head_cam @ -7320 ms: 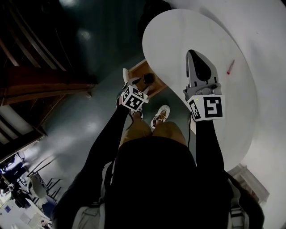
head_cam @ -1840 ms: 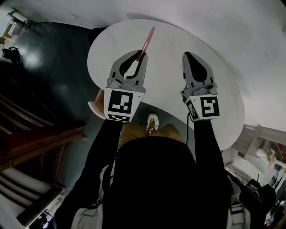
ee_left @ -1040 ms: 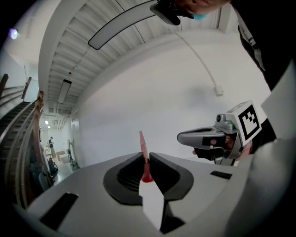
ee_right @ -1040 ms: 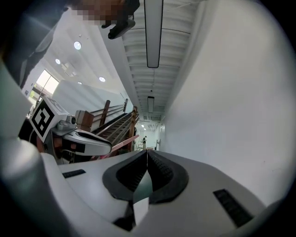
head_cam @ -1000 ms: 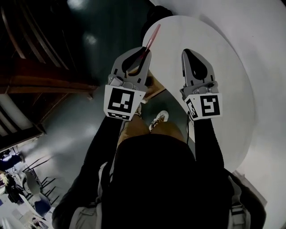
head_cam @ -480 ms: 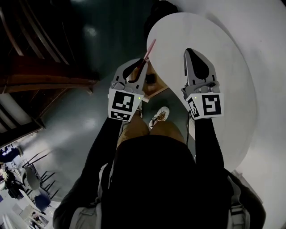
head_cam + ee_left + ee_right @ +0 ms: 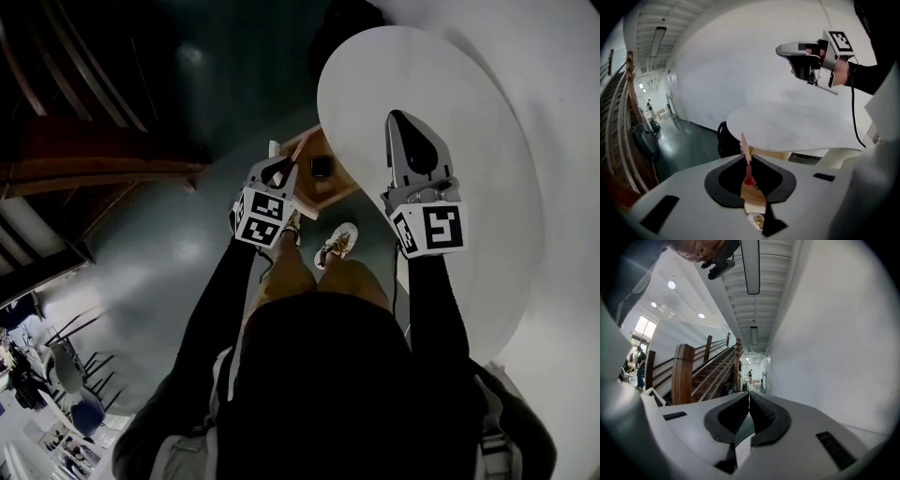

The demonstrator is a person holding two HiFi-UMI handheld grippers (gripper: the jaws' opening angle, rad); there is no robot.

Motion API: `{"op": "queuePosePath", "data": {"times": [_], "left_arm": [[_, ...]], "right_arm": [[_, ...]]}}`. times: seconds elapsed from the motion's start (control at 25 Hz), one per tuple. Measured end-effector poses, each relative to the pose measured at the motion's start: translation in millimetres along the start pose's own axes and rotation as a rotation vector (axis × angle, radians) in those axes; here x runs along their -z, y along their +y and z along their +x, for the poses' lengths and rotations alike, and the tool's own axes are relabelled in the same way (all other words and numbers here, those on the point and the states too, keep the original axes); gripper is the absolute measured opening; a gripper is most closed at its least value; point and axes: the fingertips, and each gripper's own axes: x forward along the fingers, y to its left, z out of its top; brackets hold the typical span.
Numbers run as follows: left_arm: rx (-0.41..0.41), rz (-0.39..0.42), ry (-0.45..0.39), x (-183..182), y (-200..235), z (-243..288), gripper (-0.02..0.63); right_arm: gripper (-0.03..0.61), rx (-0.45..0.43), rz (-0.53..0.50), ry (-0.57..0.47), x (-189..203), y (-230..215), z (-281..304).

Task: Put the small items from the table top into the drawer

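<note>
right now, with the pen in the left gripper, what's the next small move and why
Probably lower the left gripper a little toward the open drawer before letting go: its jaws are shut on the pen, and the drawer's wood shows beneath it.

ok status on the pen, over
Left gripper shut on pink pen, low over open drawer. Right gripper shut, empty, above table. Nothing in the way.

Two claws, one pen, one drawer
</note>
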Motion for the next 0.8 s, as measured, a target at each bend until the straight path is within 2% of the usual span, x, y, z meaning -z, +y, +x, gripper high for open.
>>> {"op": "queuePosePath", "data": {"times": [0.2,0.56,0.64,0.8], "left_arm": [[0.06,-0.04,0.147,37.2,-4.0,26.3,0.049],[0.14,-0.01,0.292,74.3,-11.5,71.7,0.049],[0.153,0.021,0.316,79.5,-11.1,81.1,0.049],[0.161,0.168,0.355,81.2,-11.9,97.4,0.049]], "right_arm": [[0.027,0.013,0.004,0.023,7.4,-4.0,-1.1],[0.028,0.061,-0.002,0.053,16.7,-15.4,-12.6],[0.026,0.081,-0.002,0.059,20.2,-21.2,-14.2],[0.026,0.106,0.0,0.078,25.0,-28.9,-18.0]]}}
